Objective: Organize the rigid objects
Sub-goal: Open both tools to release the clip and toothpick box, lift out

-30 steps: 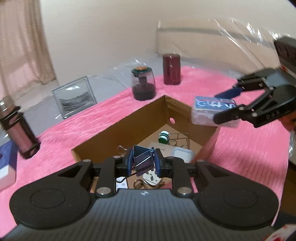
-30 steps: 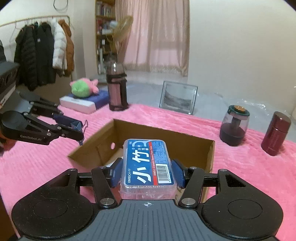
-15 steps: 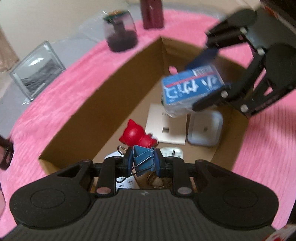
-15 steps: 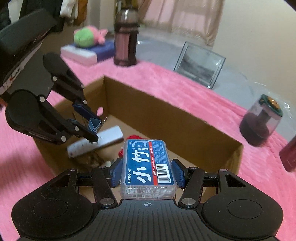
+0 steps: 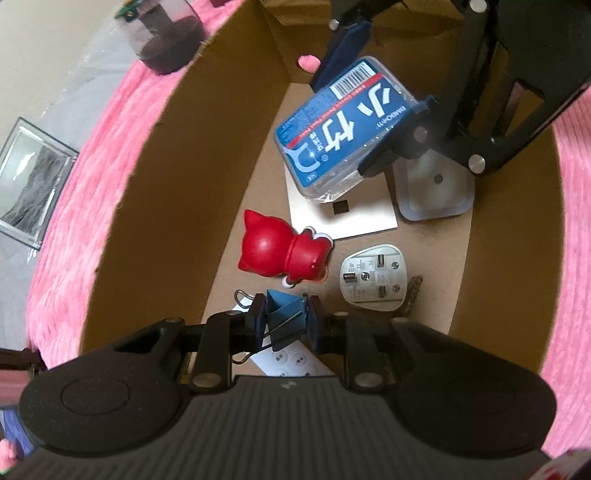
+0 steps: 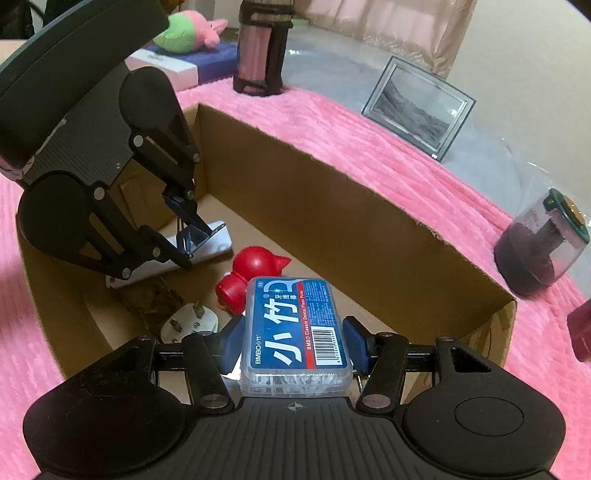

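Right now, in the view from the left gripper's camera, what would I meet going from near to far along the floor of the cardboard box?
Blue binder clip held in the left gripper → white plug → red cat figurine → beige flat plate → blue floss-pick box, held above the floor by the right gripper.

Cream wall (image 6: 517, 55), pale curtain (image 6: 388, 26) (drawn), pink blanket (image 6: 369, 147) underneath.

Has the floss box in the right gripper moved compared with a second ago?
Yes. The floss box, clamped in the right gripper, has gone from above the cardboard box's near rim down inside the cardboard box, above the red figurine.
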`<move>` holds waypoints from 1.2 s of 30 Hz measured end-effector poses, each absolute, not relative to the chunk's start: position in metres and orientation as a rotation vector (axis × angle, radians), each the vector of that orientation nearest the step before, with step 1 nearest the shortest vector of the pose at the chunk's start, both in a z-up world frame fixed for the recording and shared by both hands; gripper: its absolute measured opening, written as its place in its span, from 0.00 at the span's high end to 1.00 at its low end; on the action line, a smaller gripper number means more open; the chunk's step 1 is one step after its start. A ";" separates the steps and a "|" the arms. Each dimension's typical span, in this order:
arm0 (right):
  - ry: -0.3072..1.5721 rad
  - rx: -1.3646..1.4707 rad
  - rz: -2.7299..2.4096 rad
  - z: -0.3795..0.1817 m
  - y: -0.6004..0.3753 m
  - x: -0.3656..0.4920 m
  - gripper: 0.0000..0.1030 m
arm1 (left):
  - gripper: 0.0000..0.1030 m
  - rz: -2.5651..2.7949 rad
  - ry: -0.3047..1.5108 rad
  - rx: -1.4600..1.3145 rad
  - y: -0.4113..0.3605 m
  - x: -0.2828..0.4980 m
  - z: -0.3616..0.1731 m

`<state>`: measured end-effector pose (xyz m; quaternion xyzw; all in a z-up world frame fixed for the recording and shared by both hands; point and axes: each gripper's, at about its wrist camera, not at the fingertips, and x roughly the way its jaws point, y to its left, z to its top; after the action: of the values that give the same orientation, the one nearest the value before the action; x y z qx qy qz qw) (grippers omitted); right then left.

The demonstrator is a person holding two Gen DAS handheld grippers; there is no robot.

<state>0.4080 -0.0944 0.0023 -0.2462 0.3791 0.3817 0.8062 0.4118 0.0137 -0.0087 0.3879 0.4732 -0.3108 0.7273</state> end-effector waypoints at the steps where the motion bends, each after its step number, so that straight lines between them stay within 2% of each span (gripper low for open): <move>1: 0.814 -0.533 0.816 0.001 -0.093 0.409 0.48 | 0.81 -0.691 1.048 0.865 0.013 0.413 -0.012; 22: 0.869 -0.569 0.802 -0.012 -0.084 0.420 0.48 | 0.80 -0.764 1.135 0.920 0.001 0.425 -0.039; 36: 0.902 -0.593 0.815 -0.015 -0.075 0.424 0.48 | 0.76 -0.724 1.088 0.844 0.010 0.421 -0.016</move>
<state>0.4240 -0.0753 -0.0153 -0.2746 0.4172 0.3773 0.7799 0.4214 0.0098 -0.0163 0.3806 0.4908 -0.3266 0.7124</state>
